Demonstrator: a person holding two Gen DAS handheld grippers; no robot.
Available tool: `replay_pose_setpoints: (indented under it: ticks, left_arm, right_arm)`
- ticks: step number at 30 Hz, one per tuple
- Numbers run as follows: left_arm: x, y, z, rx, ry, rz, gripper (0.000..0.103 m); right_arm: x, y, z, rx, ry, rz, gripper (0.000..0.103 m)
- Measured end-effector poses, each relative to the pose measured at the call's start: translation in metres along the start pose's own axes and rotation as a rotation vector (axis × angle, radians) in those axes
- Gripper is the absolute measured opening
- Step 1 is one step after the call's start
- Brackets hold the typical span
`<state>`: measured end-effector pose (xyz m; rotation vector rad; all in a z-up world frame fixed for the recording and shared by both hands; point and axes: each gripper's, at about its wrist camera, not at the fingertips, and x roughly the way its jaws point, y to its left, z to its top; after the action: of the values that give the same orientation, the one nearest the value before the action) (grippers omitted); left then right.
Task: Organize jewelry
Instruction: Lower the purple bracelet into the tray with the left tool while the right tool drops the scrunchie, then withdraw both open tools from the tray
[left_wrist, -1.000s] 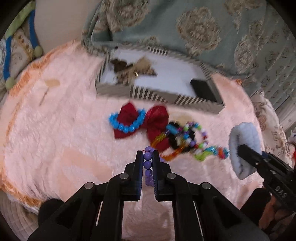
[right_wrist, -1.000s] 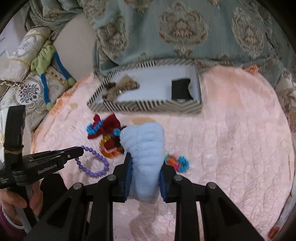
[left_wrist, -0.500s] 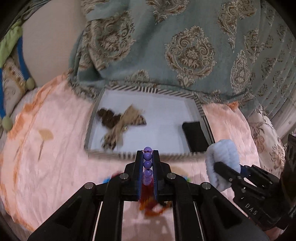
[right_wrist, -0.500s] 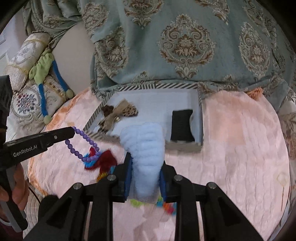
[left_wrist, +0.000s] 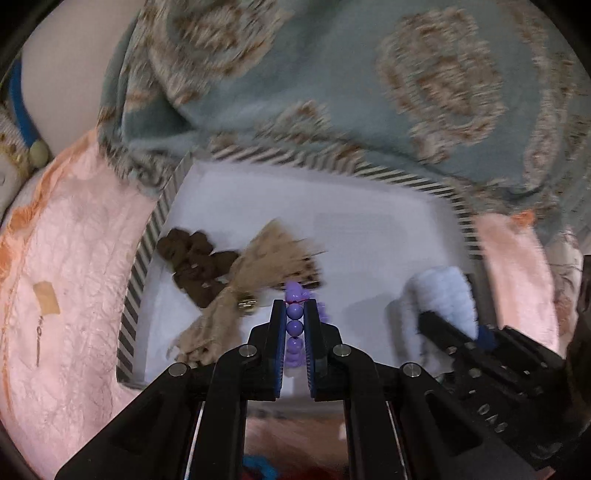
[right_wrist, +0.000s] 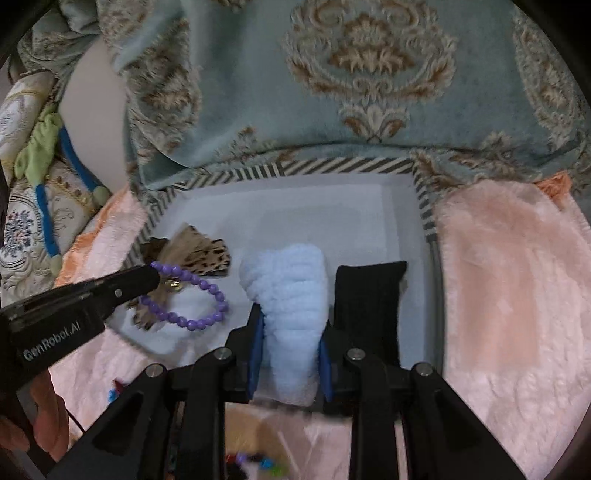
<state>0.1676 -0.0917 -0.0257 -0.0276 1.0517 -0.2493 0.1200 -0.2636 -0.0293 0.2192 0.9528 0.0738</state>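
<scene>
My left gripper (left_wrist: 294, 306) is shut on a purple bead bracelet (left_wrist: 294, 320), which hangs from it over the striped box's (left_wrist: 146, 254) white floor; the loop shows in the right wrist view (right_wrist: 201, 299). My right gripper (right_wrist: 290, 317) is shut on a fluffy light-blue scrunchie (right_wrist: 291, 291) and holds it over the box (right_wrist: 424, 206); the scrunchie also shows in the left wrist view (left_wrist: 443, 295). In the box lie a brown and leopard-print bow (left_wrist: 236, 277) at the left and a black band (right_wrist: 367, 295) at the right.
The box sits on a pink fluffy cloth (right_wrist: 517, 295). A teal patterned blanket (right_wrist: 369, 74) rises behind it. Coloured bracelets and a red bow are blurred at the bottom edge (right_wrist: 258, 461). A patterned cushion (right_wrist: 26, 221) lies at the far left.
Both grippers moved forward from above the pink cloth to over the box, carrying the bracelet and the scrunchie. The loose jewelry pile slid out of view below.
</scene>
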Motion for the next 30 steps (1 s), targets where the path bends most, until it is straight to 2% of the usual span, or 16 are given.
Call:
replay_pose_setpoints:
  ticks: [4,6,10,11,12,17,30]
  left_arm:
    - [0.015,0.015,-0.005,-0.020,0.018,0.041,0.000]
    - [0.015,0.016,-0.008,-0.011,0.012,0.068,0.000]
    - [0.008,0.015,-0.011,-0.018,-0.007,0.095,0.000]
    - [0.005,0.015,-0.012,-0.019,-0.014,0.097,0.010]
    - [0.000,0.015,-0.014,-0.025,-0.024,0.093,0.015]
    - [-0.021,0.011,-0.023,-0.014,-0.043,0.078,0.015]
    - [-0.095,-0.007,-0.064,0.045,-0.155,0.098,0.015]
  right_arm:
    - [0.030,0.002,-0.001,-0.004,0.047,-0.002,0.026]
    - [0.032,0.005,-0.003,-0.022,0.025,-0.009,0.029]
    - [0.029,0.008,-0.005,-0.035,0.034,-0.009,0.043]
    - [0.026,0.009,-0.005,-0.038,0.033,-0.004,0.046]
    - [0.022,0.010,-0.007,-0.040,0.028,0.002,0.047]
    - [-0.008,0.009,-0.013,-0.023,-0.019,-0.006,0.061]
    - [-0.089,0.031,-0.055,-0.035,-0.083,-0.010,0.067]
